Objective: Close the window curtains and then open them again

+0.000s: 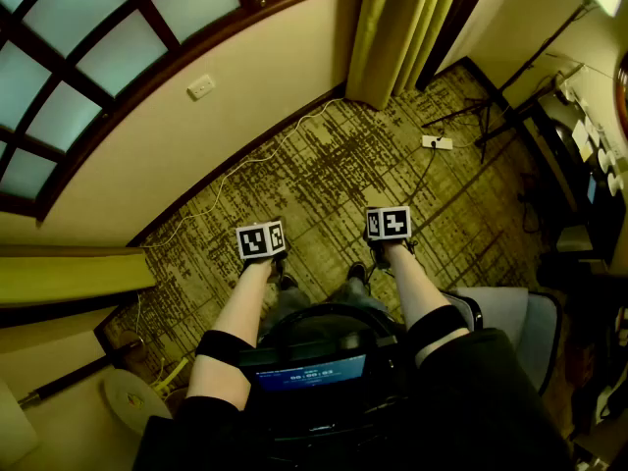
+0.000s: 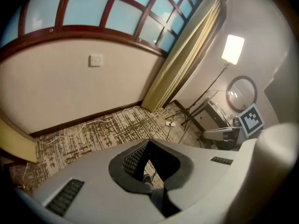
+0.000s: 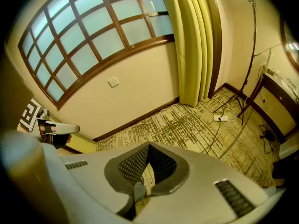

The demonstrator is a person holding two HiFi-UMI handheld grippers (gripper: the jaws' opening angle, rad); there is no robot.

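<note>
While the left hand-held gripper (image 2: 148, 146) and right hand-held gripper (image 3: 148, 149) sit closed, empty, the yellow curtains (image 1: 392, 27) hang gathered aside.

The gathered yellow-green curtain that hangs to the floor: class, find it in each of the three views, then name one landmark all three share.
Head view: the gathered yellow-green curtain is at top centre, right of the window.
Left gripper view: the curtain is right of centre, slanting down to the carpet.
Right gripper view: the curtain is at top, right of centre, hanging upright.
Shared landmark: the white wall plate below the window.
</note>
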